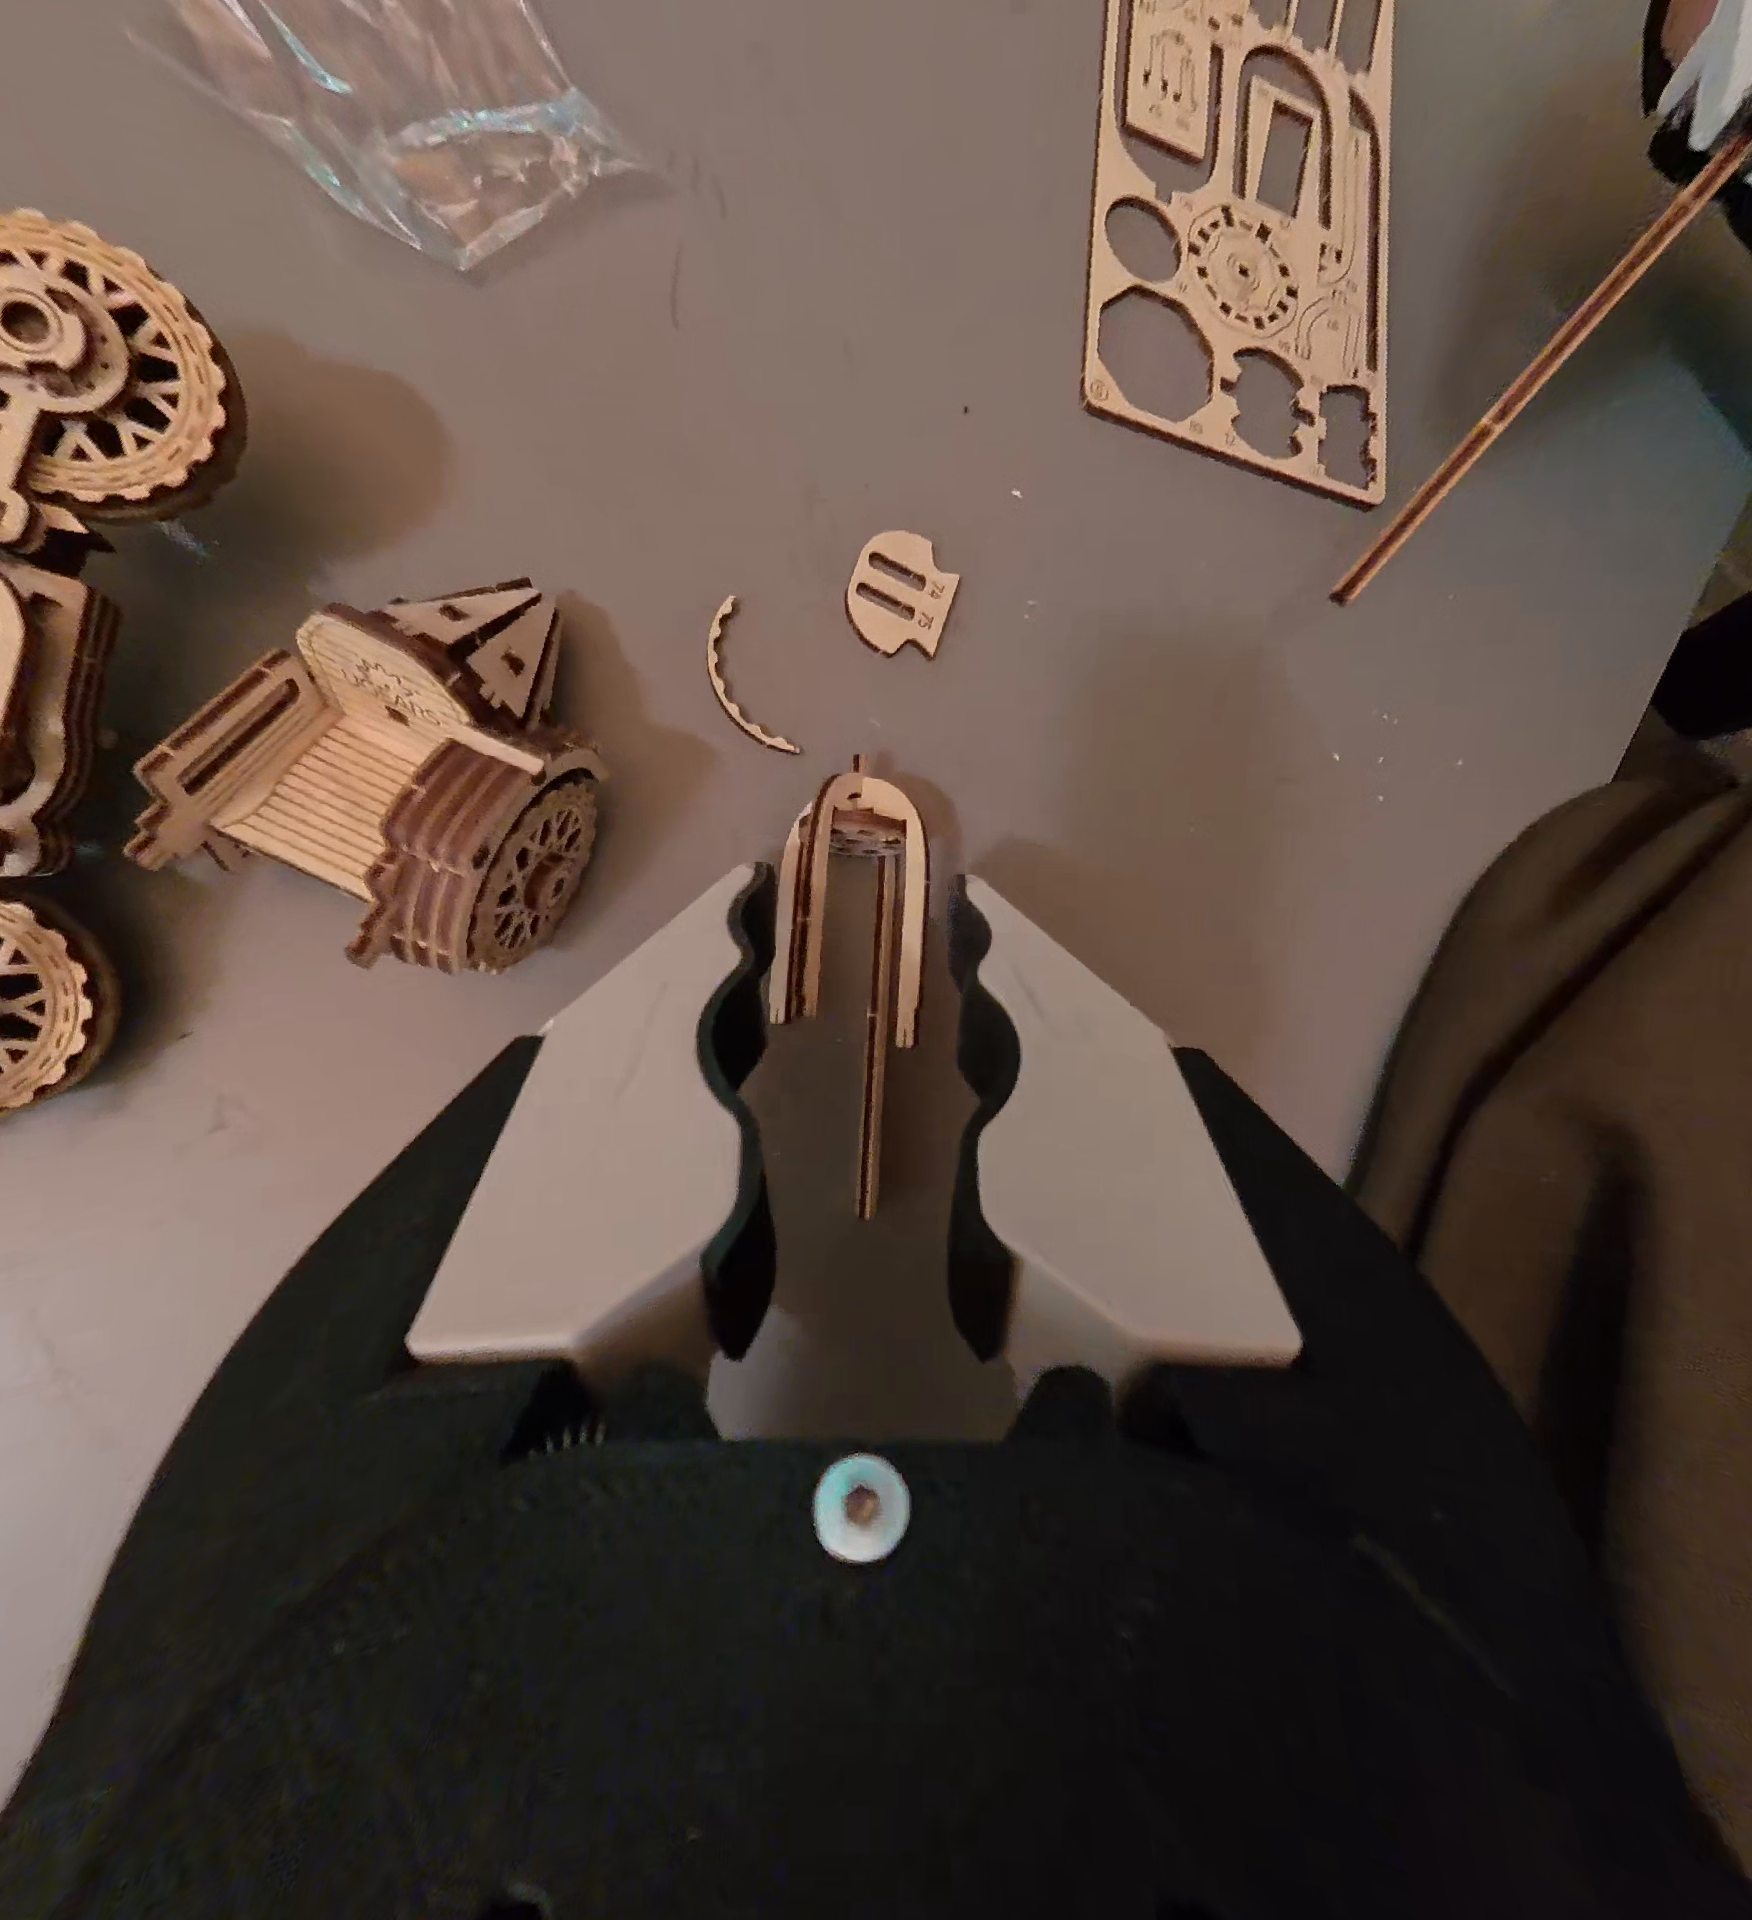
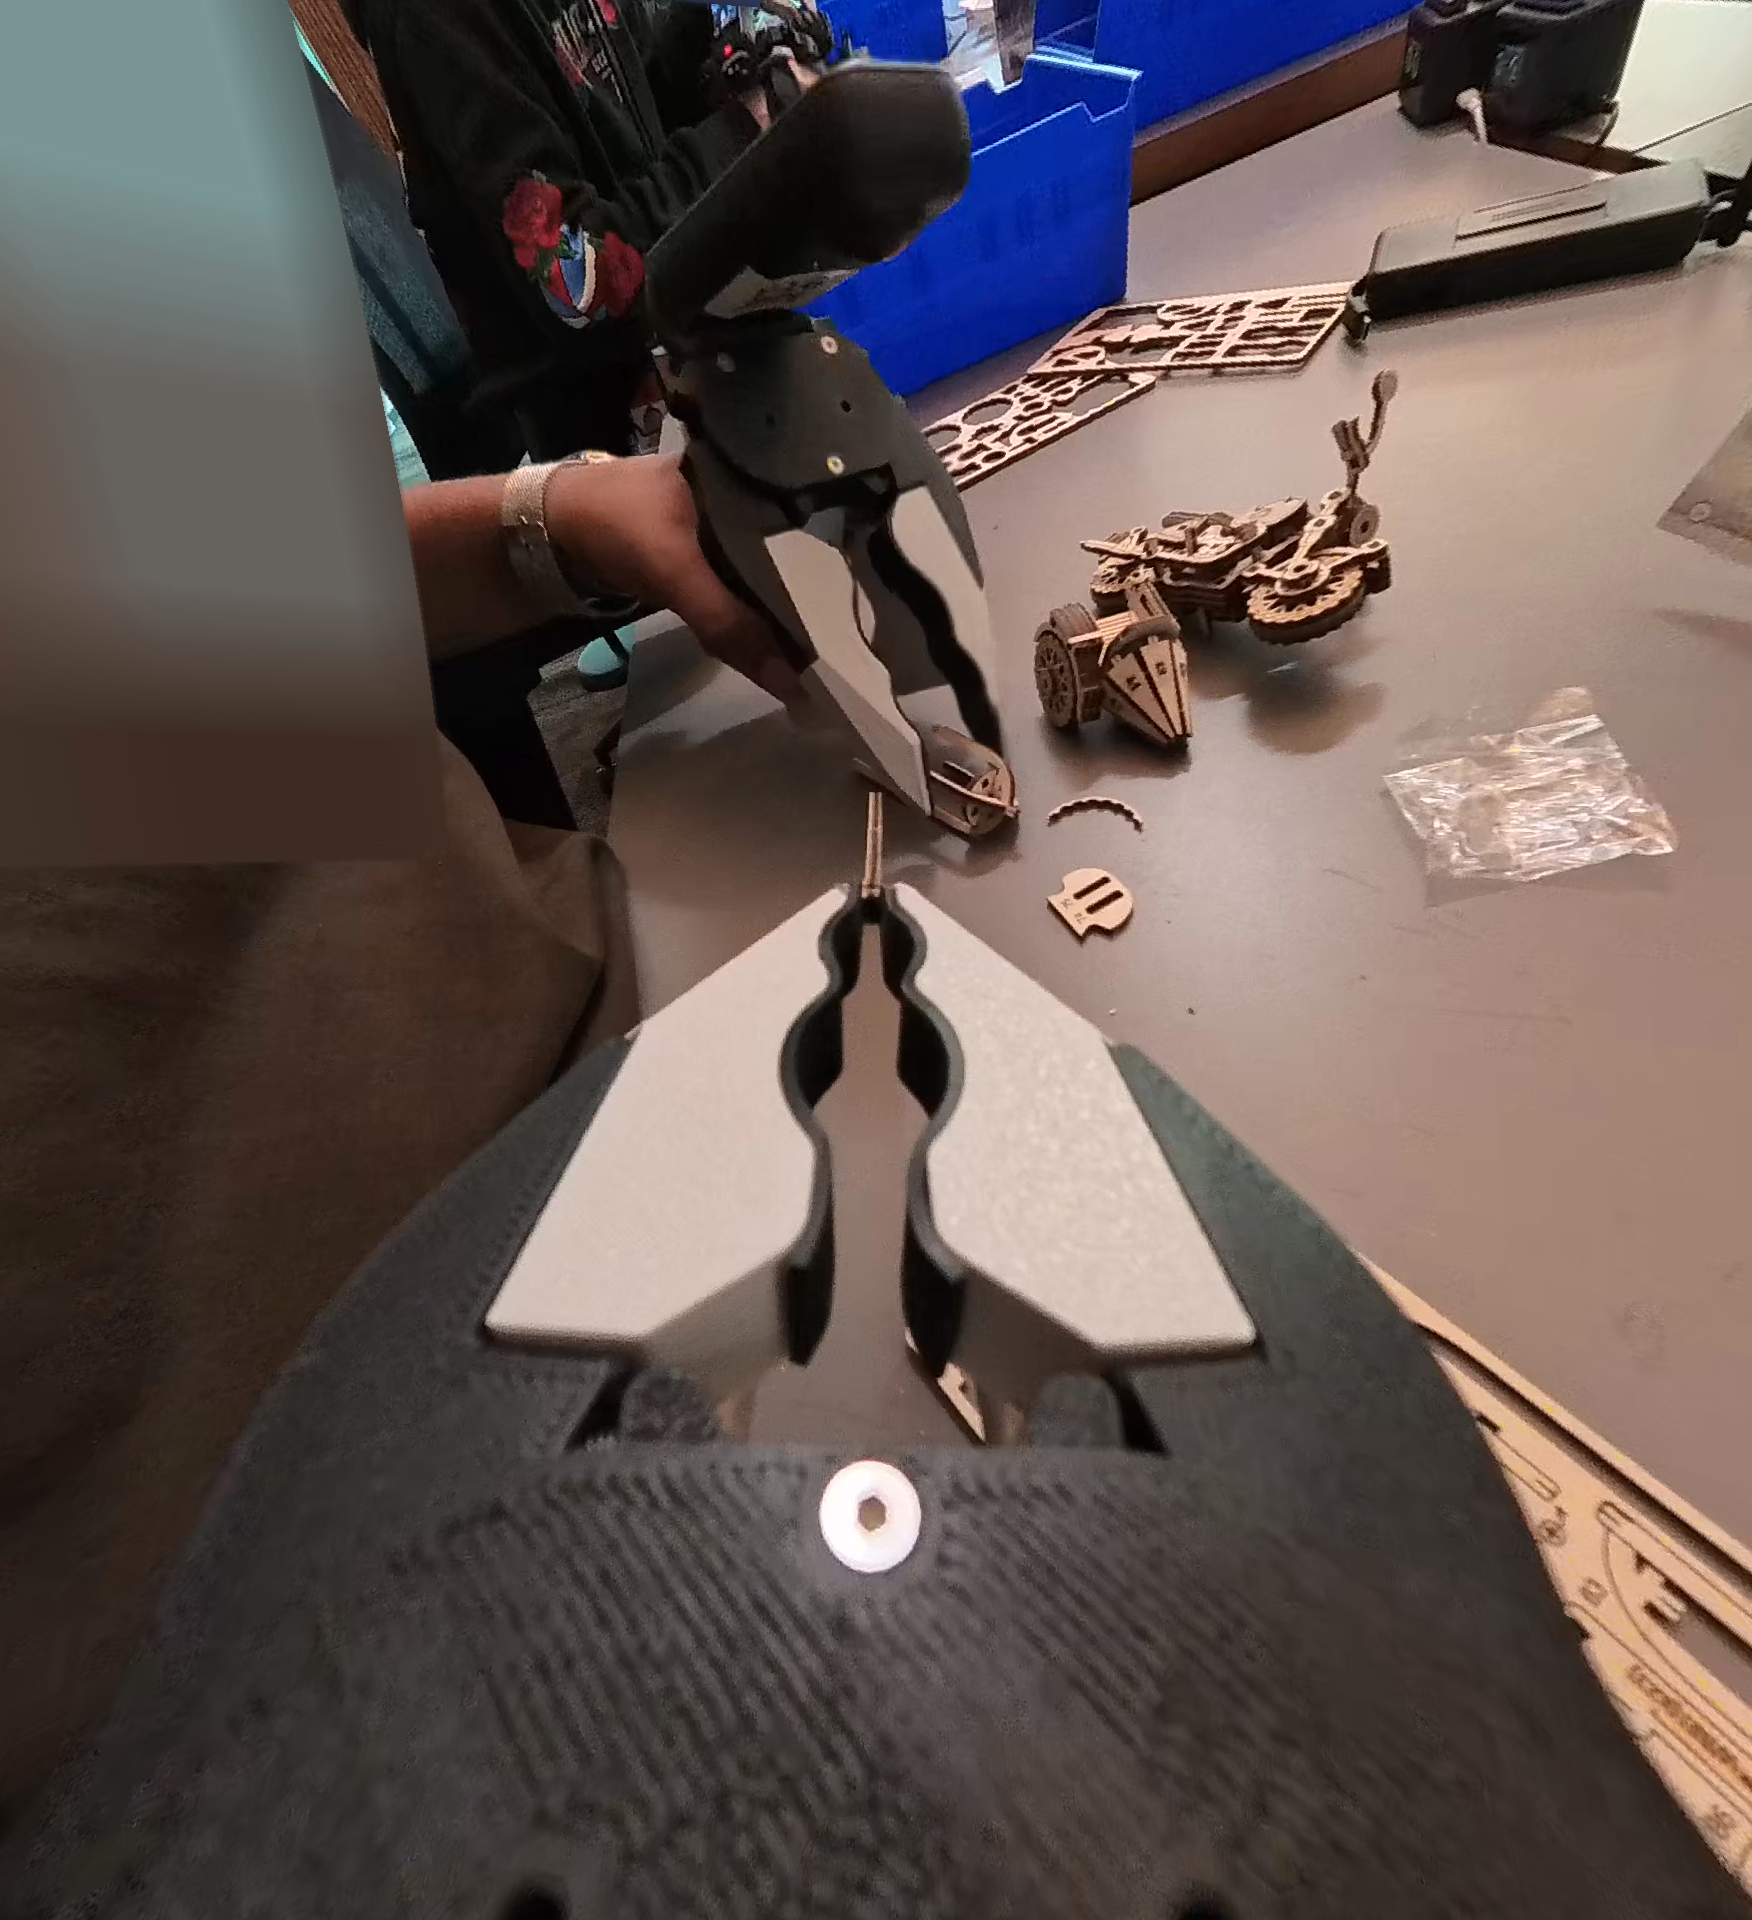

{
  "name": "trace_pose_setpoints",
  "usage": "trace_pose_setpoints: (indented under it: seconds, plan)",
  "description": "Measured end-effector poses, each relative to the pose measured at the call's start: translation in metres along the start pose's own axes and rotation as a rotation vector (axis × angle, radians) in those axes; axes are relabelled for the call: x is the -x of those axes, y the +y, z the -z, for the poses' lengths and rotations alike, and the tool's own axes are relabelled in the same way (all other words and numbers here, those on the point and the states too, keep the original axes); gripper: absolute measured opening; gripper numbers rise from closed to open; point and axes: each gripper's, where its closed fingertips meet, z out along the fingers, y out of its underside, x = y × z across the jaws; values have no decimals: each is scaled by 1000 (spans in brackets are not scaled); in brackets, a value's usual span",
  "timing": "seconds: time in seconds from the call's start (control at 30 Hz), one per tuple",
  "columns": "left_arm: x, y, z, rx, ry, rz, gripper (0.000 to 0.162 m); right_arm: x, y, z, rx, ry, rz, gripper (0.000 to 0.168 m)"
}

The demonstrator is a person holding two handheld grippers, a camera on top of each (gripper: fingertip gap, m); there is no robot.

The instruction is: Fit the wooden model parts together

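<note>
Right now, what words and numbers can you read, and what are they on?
I can't copy writing out, only say where it is.
Sidecar: engraved mark on the seat back.
Slotted disc: small numbers.
Parts sheet: tiny part numbers.
Left gripper: a label, blurred.

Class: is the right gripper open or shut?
Shut: the right gripper has its tips pinching a thin wooden sheet edge-on.
</note>
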Motion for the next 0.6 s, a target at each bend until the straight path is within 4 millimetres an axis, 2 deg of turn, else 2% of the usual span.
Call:
trace_pose_setpoints:
  seconds: [0.17,0.4,0.6]
  plan:
    - [-6,2,0,0,10,-10,29,-1,1,0,2,1,-5,1]
    - [-24,7,0,34,-50,-185,31,-2,2,-1,7,1,-9,1]
    - [-22,7,0,28,-96,-226,29,-1,3,-2,14,2,-2,1]
